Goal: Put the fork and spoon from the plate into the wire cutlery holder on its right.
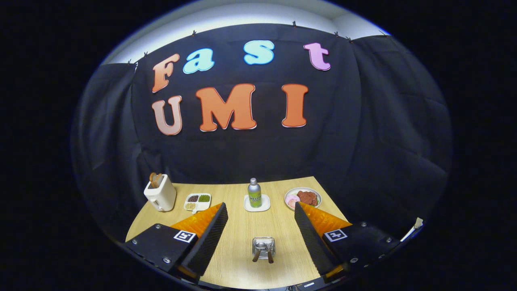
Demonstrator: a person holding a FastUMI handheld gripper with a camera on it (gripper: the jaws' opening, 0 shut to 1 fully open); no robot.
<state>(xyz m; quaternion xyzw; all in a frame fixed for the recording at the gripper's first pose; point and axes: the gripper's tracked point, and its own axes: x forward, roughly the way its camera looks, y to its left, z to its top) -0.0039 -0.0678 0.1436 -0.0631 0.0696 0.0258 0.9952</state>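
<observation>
- Nearer than the bottle (254, 193) and straight in line with it, a small square container (263, 243) is sitting on the wooden table (238, 250), with two slim handles (257, 254) poking out of it towards the camera.
- Those handles are looking like the fork and spoon, side by side and nearly touching. The view is too small to tell which is which.
- The gripper (260, 204) is hovering above the table with its fingers (210, 238) spread wide, one on either side of the bottle's line. It is gripping nothing.
- The container is lying between the fingers, well clear of both.
- Whether that container is the plate or the wire cutlery holder cannot be told, so the scene fits two stages: cutlery waiting on the plate, or cutlery already dropped into the holder.
- No second vessel is standing out beside it. A toaster (160, 194) and a compartment tray (197, 201) are sitting left of the bottle, and a food plate (303, 198) right of it.
- Judging the handling: the handles are thin and crowded, so any grasp is calling for one handle at a time, with the fingers square across it and a slow descent.
</observation>
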